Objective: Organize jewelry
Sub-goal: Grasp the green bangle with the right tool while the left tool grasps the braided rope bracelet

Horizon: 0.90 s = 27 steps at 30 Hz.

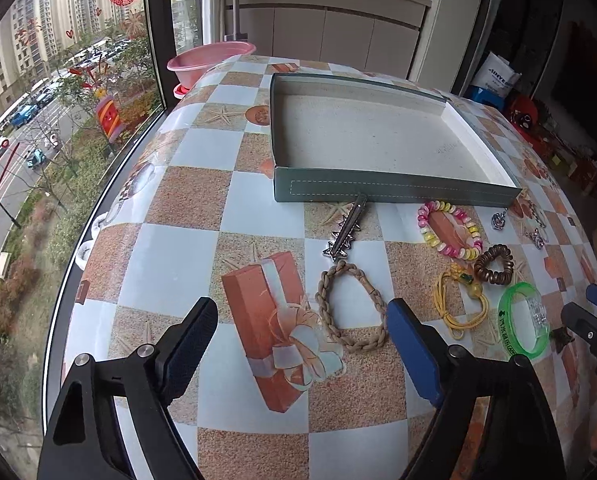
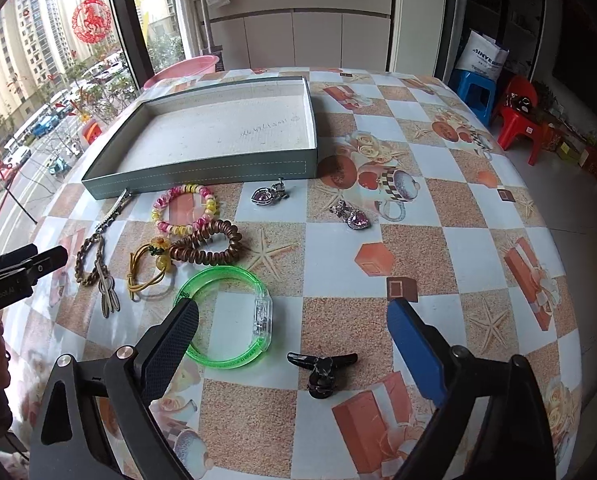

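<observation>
Left tongs: released, jaws spread wide, nothing between the pads; they hang above the worktop with the braided cord bracelet showing between the fingers.
Right tongs: released, jaws wide apart and gripping nothing; the green plastic bangle and the black hair claw show between the fingers.
Worktop: covered in a checked oilcloth printed with starfish, gift boxes and cups.
Tray: shallow grey-green box with a pale bare floor, at the far side of the jewelry, nothing in it.
Silver star hair clip: lies with its tip at the tray's near wall.
Pink and yellow bead bracelet: just in front of the tray, beside the clip.
Brown spiral hair tie: touching the bead bracelet's near edge.
Yellow cord bracelet: between the braided one and the bangle, with a yellow bead and flower charm.
Heart pendants: one close to the tray's right corner, the other further right, apart from the cluster.
Surroundings: a pink basin behind the worktop by the window.
</observation>
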Available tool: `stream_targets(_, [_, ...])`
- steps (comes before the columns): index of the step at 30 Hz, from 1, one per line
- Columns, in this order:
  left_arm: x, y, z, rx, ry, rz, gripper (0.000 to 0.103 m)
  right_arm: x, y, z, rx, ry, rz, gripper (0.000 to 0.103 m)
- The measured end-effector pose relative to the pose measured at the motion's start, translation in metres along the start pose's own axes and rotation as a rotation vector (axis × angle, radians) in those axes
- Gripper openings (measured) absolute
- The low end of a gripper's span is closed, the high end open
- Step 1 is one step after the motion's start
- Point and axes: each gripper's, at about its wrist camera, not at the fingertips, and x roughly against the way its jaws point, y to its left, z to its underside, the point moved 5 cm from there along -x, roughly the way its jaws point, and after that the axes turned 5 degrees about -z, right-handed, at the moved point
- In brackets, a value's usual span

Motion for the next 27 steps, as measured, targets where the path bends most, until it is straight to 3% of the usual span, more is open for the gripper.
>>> stream_targets(1, [-0.005,-0.002,0.000,-0.010,0.015,0.002,0.084,-0.005,0.003,-0.001,0.014,0.014,-0.002,0.092])
stream_targets(2, [-0.010,-0.004,0.001,-0.019,0.037,0.006,0.082,-0.010,0.006,-0.001,0.026,0.029,-0.005,0.090])
stream_targets(4, [-0.019,-0.007,0.002,-0.016,0.069,0.022,0.082,-0.020,0.009,-0.003,0.044,0.060,-0.007,0.085])
stream_targets(8, [-0.022,-0.016,0.002,-0.062,0.060,-0.002,0.082,-0.035,0.013,-0.004,0.058,0.113,-0.004,0.071])
stream_targets(12, [-0.024,-0.023,0.004,-0.098,0.058,-0.018,0.079,-0.046,0.018,0.000,0.075,0.164,-0.017,0.064])
stream_targets(14, [-0.022,-0.022,0.004,-0.107,0.051,-0.014,0.069,-0.048,0.022,0.001,0.089,0.167,-0.014,0.060])
stream_targets(15, [-0.021,-0.023,0.004,-0.111,0.046,-0.008,0.056,-0.048,0.023,0.002,0.092,0.170,-0.017,0.059])
stream_targets(16, [-0.021,-0.023,0.004,-0.116,0.045,-0.004,0.042,-0.047,0.024,0.002,0.090,0.171,-0.021,0.053])
stream_targets(17, [-0.021,-0.024,0.003,-0.122,0.044,0.000,0.036,-0.047,0.025,0.002,0.093,0.170,-0.022,0.046])
stream_targets(18, [-0.020,-0.025,0.004,-0.128,0.043,0.010,0.021,-0.046,0.027,0.002,0.099,0.168,-0.021,0.042])
stream_targets(21, [-0.016,-0.028,0.005,-0.124,0.046,0.077,0.019,-0.045,0.029,0.001,0.111,0.164,-0.014,0.011])
stream_targets(27, [0.009,-0.035,0.005,-0.127,0.009,0.141,0.019,-0.033,0.030,-0.001,0.098,0.122,-0.030,0.011])
